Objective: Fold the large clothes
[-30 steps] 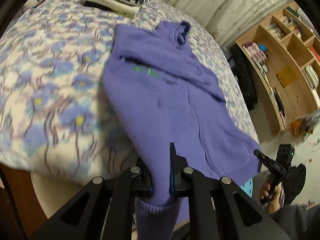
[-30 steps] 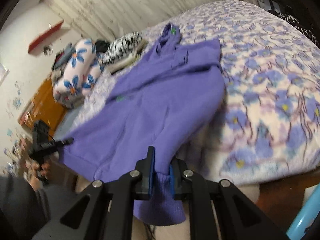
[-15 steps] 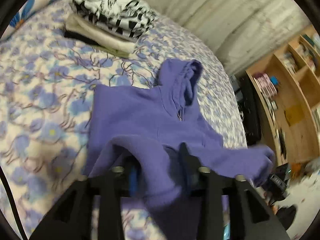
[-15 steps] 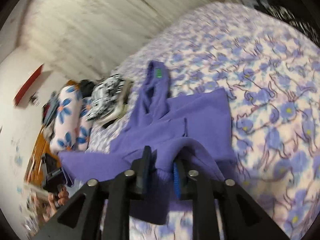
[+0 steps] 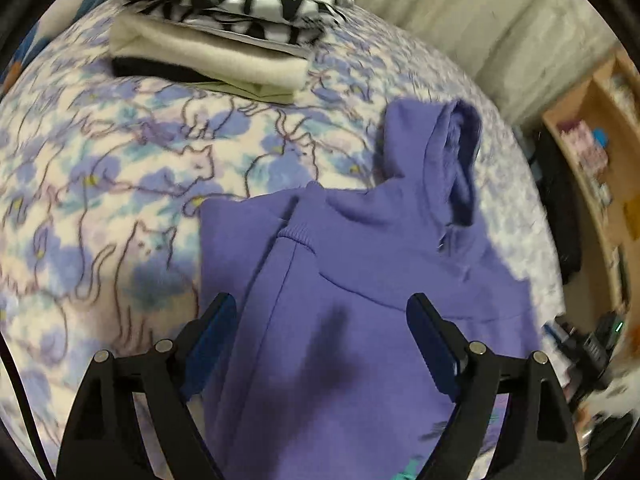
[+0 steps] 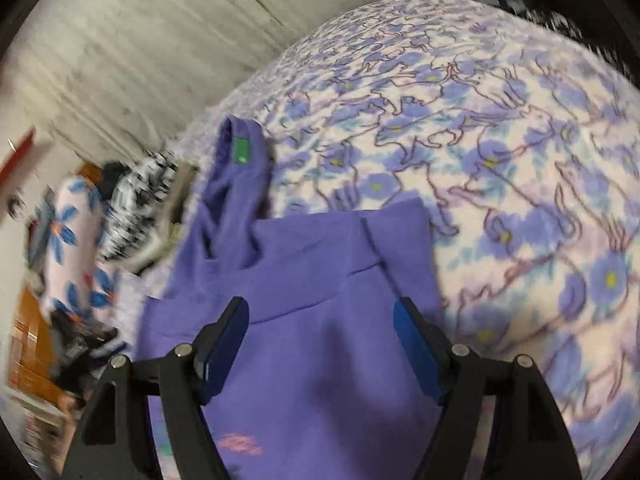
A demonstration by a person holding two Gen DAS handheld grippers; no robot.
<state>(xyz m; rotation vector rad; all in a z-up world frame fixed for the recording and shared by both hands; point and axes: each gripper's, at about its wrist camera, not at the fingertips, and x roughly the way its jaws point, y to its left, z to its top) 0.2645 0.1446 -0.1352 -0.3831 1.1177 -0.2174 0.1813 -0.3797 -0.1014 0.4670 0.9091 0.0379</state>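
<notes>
Your left gripper point(image 5: 320, 340) and right gripper point(image 6: 320, 344) both hang over the hoodie point(image 5: 360, 320) with jaws spread wide, gripping nothing. Hem half lies doubled up over the chest — one fold judged done, hood point(image 5: 452, 152) and final tidy left. It rests mid-bed point(image 5: 100, 200), long axis running toward the wall, hood pointing there.

- Hoodie point(image 5: 360, 320) lies on the bedspread point(image 5: 100, 200), hood point(image 5: 448, 160) farthest from both cameras.
- Stack of folded clothes point(image 5: 216, 36) sits beyond, left of the hood.
- Shelving point(image 5: 600, 168) stands right of the bed.
</notes>
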